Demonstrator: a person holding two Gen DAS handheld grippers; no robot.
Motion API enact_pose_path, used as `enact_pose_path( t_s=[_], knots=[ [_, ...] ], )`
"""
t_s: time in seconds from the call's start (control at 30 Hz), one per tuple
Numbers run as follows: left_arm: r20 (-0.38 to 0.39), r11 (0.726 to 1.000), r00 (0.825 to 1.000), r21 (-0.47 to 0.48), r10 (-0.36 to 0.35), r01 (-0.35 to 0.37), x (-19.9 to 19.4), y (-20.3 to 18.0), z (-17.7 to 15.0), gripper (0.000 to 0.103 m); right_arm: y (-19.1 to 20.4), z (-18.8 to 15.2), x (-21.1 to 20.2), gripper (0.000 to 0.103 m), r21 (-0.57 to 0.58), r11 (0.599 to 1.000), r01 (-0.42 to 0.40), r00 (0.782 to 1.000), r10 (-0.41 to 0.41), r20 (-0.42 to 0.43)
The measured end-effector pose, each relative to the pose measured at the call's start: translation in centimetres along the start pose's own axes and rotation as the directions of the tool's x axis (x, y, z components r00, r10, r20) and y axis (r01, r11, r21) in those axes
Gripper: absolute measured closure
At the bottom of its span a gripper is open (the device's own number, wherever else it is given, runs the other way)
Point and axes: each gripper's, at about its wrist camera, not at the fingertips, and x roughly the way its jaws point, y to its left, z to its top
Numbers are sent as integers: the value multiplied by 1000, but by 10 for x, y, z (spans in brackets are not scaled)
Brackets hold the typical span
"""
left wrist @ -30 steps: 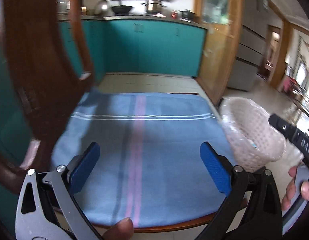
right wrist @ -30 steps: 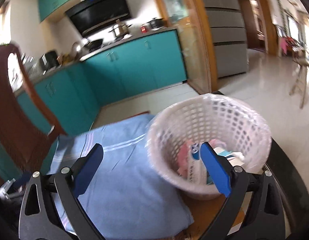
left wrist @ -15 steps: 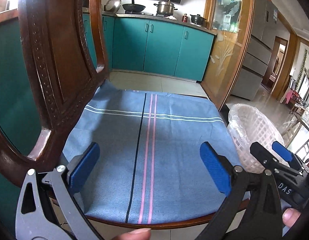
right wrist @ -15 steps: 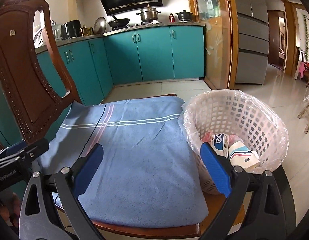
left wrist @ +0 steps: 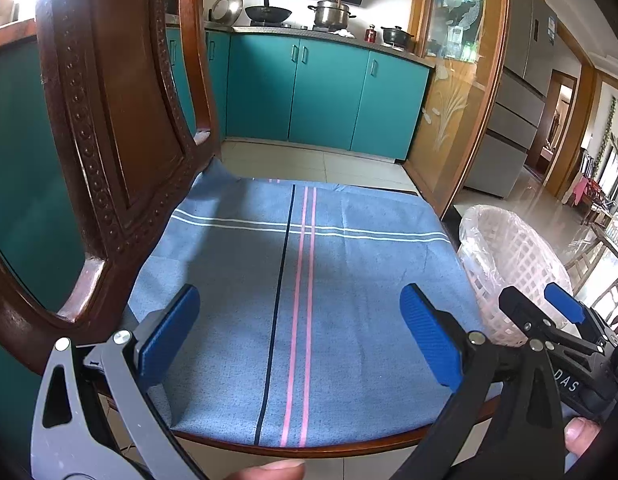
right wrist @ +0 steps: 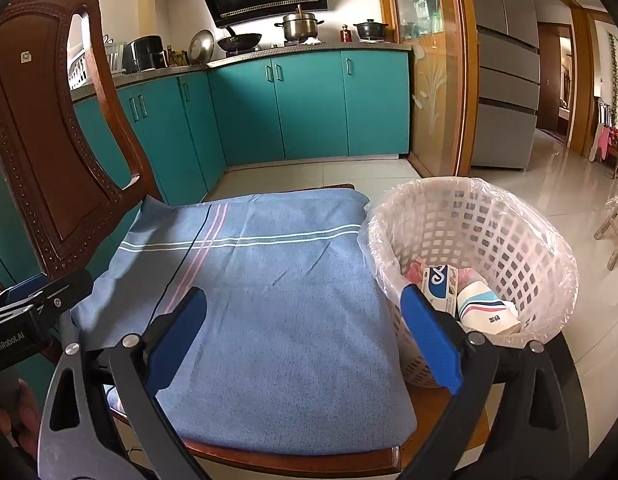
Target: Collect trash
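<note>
Lettering "GenRobot.AI" — left hand-held gripper (white), "DAS" — right hand-held gripper

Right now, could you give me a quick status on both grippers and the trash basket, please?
Left gripper open, empty. Right gripper open, empty. Basket upright beside blue cloth, cartons inside. Nothing in the way.

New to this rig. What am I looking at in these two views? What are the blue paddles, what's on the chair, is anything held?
No robot here: a person holds a two-finger gripper in each hand, each with a fisheye camera looking along its fingers. The blue paddles are finger pads. The left view shows the left gripper, the right view the right gripper; both are open and hold nothing. They hover over a wooden chair covered by a blue striped cloth. A bag-lined white basket stands on the seat's right edge with packaging already inside.
</note>
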Motion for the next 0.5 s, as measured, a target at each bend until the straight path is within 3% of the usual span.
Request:
enact_pose_path(
  t_s=[0.5],
  knots=[
    [-4, 1000, 1000, 20, 2, -2, 4, -2, -1, 3, 1, 0, 1, 8, -2, 1000, -3, 1000, 3, -3]
  ],
)
